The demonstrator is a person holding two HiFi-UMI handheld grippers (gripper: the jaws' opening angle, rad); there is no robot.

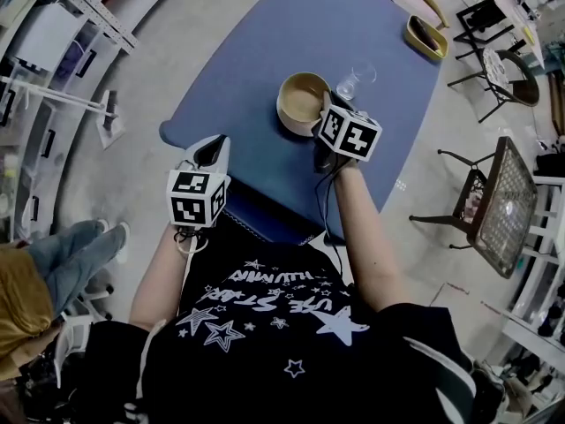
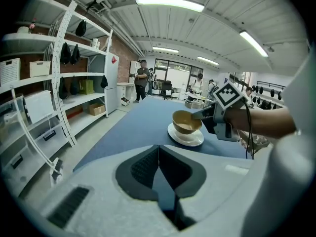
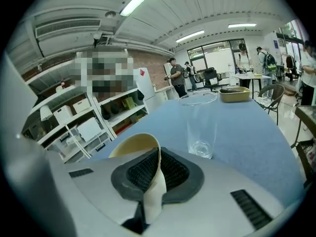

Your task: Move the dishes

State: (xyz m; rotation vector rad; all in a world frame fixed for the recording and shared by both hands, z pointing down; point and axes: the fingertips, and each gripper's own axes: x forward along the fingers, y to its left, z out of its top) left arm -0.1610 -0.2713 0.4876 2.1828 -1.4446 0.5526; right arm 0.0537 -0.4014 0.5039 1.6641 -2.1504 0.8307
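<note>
A tan bowl [image 1: 303, 98] stands on a white plate [image 2: 186, 139] in the middle of the blue table [image 1: 265, 78]. My right gripper [image 1: 322, 117] is shut on the bowl's near rim. In the right gripper view the cream rim [image 3: 136, 144] runs between the two dark pads [image 3: 175, 172]. From the left gripper view, the right gripper [image 2: 197, 115] reaches the bowl [image 2: 186, 122] from the right. My left gripper [image 1: 210, 151] hangs over the table's near left edge, well short of the bowl, its jaws [image 2: 159, 154] shut together with nothing between them.
A clear glass [image 1: 347, 85] stands just behind the bowl, close to my right gripper [image 3: 155, 157]. A yellow dish [image 1: 426, 36] lies at the table's far right. Metal chairs [image 1: 494, 206] stand to the right, shelves [image 2: 49, 98] to the left, and a person's legs [image 1: 71, 250] at near left.
</note>
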